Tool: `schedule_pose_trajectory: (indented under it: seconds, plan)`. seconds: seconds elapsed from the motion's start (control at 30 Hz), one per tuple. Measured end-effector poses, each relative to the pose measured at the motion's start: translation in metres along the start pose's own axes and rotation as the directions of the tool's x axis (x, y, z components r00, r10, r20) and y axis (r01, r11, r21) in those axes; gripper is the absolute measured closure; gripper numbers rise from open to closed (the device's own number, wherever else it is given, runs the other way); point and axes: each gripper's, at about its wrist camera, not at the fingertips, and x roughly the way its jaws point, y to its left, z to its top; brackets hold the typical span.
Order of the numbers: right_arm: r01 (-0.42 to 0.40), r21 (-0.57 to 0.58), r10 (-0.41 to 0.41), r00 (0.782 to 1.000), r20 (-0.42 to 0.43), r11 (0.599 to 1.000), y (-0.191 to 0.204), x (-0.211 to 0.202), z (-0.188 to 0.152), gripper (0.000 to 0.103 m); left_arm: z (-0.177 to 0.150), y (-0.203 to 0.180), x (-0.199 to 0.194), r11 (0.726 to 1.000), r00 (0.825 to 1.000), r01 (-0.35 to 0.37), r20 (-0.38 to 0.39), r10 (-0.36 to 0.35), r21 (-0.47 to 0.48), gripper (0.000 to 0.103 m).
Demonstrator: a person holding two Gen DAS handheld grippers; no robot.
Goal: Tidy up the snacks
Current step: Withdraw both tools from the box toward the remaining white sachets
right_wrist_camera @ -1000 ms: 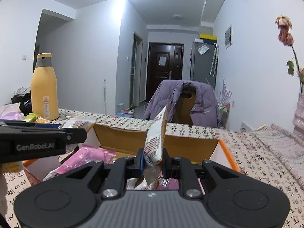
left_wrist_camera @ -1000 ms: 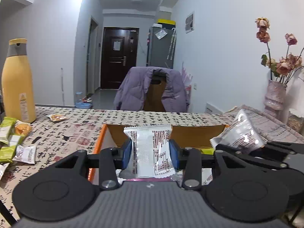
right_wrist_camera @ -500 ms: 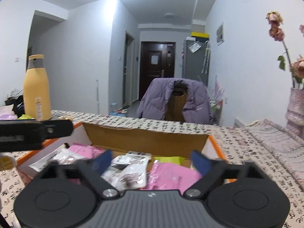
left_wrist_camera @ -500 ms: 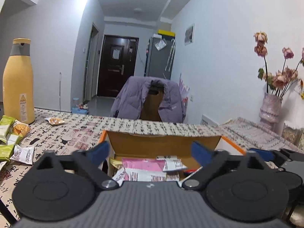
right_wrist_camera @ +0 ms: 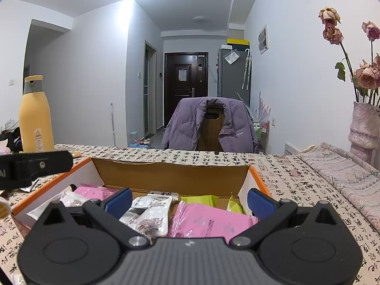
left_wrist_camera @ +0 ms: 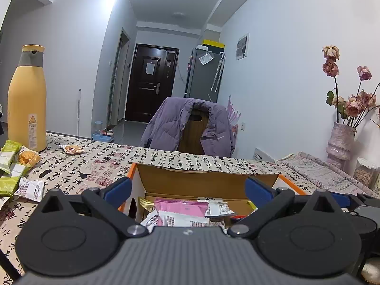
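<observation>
Cardboard box [right_wrist_camera: 171, 172] w/ snack packets [right_wrist_camera: 209, 220] lying flat inside, long side running left-right across table [left_wrist_camera: 95, 163]. Left gripper [left_wrist_camera: 187, 187] & right gripper [right_wrist_camera: 188, 199] hovering over it, jaws apart, gripping nothing. Yellow bottle [left_wrist_camera: 26, 97], loose packets [left_wrist_camera: 14, 163] sitting far left.

Both wrist cameras are looking low across the patterned table [left_wrist_camera: 166, 159] toward the dark door [right_wrist_camera: 186, 80] at the hallway's end, each sitting just behind its own spread fingers and close over the open cardboard box [left_wrist_camera: 209, 180]. The left view is sitting further left, taking in loose packets [left_wrist_camera: 14, 166] beside the yellow bottle [left_wrist_camera: 26, 99]. Both are sharing the box [right_wrist_camera: 171, 173], the jacket-draped chair [right_wrist_camera: 211, 123] and the flower vase [left_wrist_camera: 340, 140].
</observation>
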Motion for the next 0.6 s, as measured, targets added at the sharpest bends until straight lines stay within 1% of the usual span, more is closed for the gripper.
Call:
schedule_pose_trajectory:
  seconds: [0.17,0.37,0.6]
  plan:
    - [0.002,0.002,-0.002,1.0,0.007,1.0,0.001,-0.009,0.011,0.0,0.012,-0.001,-0.006,0.999,1.0,0.004,-0.001,-0.004,-0.035,0.0]
    - [-0.007,-0.017,0.007,1.0,0.002,1.0,0.003,-0.026,0.018,0.0,0.02,-0.005,-0.025,1.0,1.0,0.012,0.023,-0.012,-0.014,0.0]
    - [-0.014,-0.019,0.014,1.0,-0.009,1.0,0.005,-0.05,0.019,0.0,0.02,-0.007,-0.05,1.0,0.999,0.013,0.033,-0.013,0.006,0.0]
